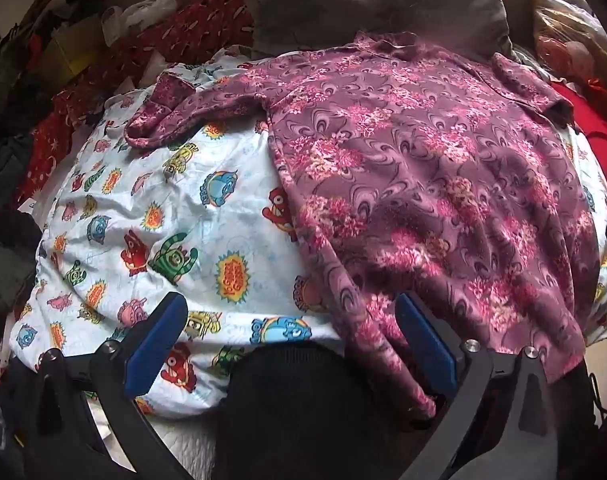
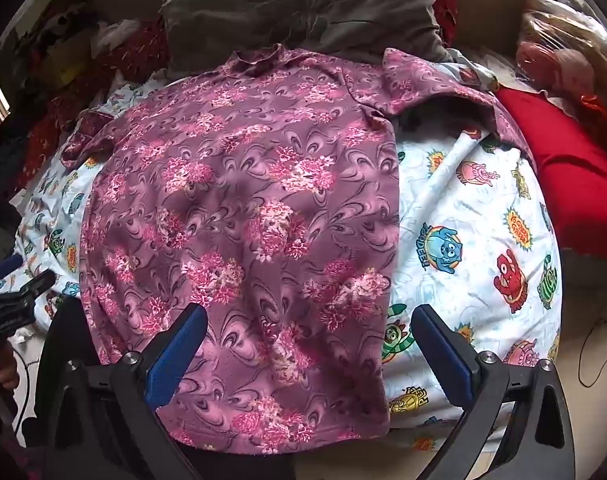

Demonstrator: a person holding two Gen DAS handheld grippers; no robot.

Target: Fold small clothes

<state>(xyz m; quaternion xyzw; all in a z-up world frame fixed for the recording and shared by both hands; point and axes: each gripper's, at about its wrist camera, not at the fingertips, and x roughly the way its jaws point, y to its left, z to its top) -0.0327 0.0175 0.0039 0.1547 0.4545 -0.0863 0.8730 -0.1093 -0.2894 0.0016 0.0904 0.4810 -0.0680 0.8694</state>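
A purple floral shirt (image 1: 415, 160) lies spread flat on a white cartoon-print sheet (image 1: 163, 216), collar at the far end, both sleeves out to the sides. It also shows in the right wrist view (image 2: 243, 208). My left gripper (image 1: 291, 320) is open, its blue pads astride the shirt's near left hem edge. My right gripper (image 2: 307, 332) is open over the shirt's near right hem. Neither holds anything. The left gripper's black body (image 2: 19, 300) shows at the left edge of the right wrist view.
An olive-grey pillow (image 2: 303, 4) lies beyond the collar. A red cloth (image 2: 571, 176) lies at right, red patterned fabric (image 1: 175, 36) and clutter at left. A black garment (image 1: 295, 400) sits at the near edge under the left gripper.
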